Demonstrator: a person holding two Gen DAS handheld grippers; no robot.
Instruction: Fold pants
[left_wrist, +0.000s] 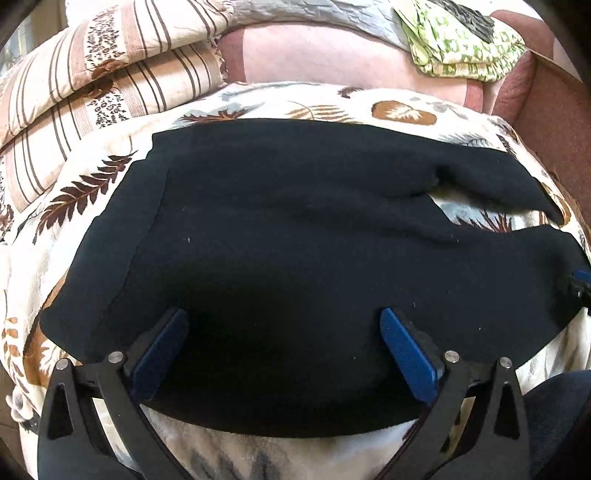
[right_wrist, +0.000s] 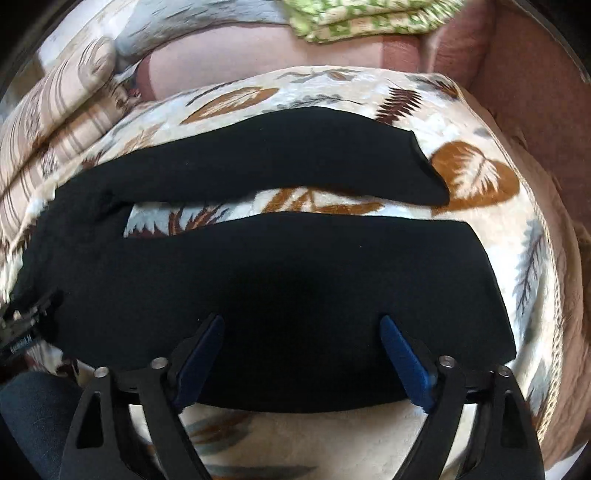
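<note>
Black pants (left_wrist: 280, 229) lie spread flat on a leaf-patterned blanket (left_wrist: 74, 199), waist to the left, two legs running right with a gap between them. My left gripper (left_wrist: 282, 314) is open, its blue fingers over the near edge of the waist part, holding nothing. In the right wrist view the near leg (right_wrist: 295, 280) and far leg (right_wrist: 266, 158) lie apart on the blanket (right_wrist: 476, 173). My right gripper (right_wrist: 301, 321) is open over the near leg's front edge. The right gripper also shows in the left wrist view at the right edge (left_wrist: 580, 284).
A striped folded quilt (left_wrist: 74, 85) lies at the back left. A green patterned cloth (left_wrist: 461, 48) sits at the back right on a pink sofa (left_wrist: 332, 59). A reddish sofa arm (right_wrist: 535, 74) rises at the right. The blanket's front edge is just below both grippers.
</note>
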